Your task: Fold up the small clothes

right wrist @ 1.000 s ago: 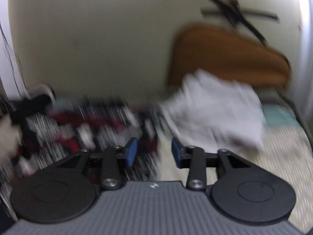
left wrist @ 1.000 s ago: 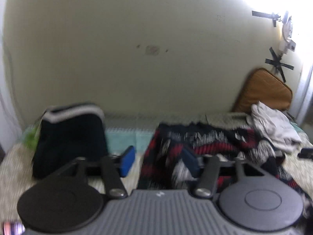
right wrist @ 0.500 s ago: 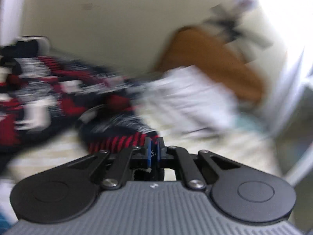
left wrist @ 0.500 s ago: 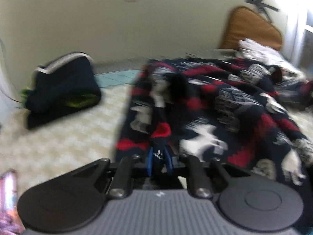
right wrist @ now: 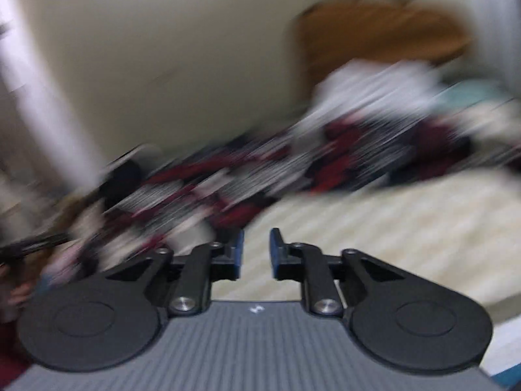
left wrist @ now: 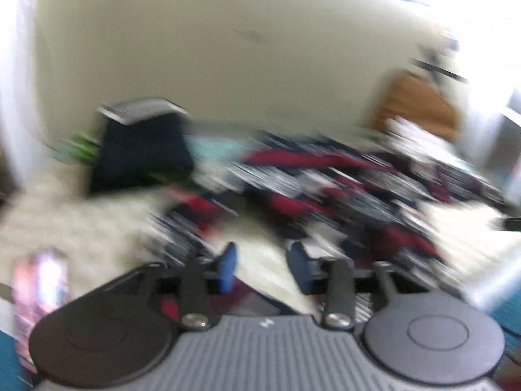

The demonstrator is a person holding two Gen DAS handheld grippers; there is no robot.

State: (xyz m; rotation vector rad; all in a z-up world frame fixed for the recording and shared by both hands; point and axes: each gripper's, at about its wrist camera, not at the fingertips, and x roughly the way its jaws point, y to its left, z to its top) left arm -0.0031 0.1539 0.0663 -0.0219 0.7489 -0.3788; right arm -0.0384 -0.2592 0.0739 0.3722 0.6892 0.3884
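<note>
Judging by how things lie, the folding is only partly done: the patterned red, navy and white garment [left wrist: 325, 179] sprawls rumpled across the pale bedcover [left wrist: 81, 221], stretching from the near centre toward the far right, and it shows no tidy fold in either blurred view. The left tool [left wrist: 262, 268] hangs above the bedcover at the garment's near edge, its blue pads spread apart with nothing between them; the right tool [right wrist: 255, 254] likewise stands parted and empty over bare bedcover, the garment [right wrist: 260, 176] lying beyond it to the far left. Gathering, squaring and folding that piece all seem left to do. On the far left a dark navy item with a pale striped edge [left wrist: 143, 150] looks already folded and set aside, though blur makes that uncertain. A white heap of cloth [right wrist: 374, 88] sits at the far right before a brown cushion [right wrist: 381, 36] leaning on the wall, perhaps waiting its turn. A pink object [left wrist: 40, 290] lies near left. Nothing appears to block either tool.
</note>
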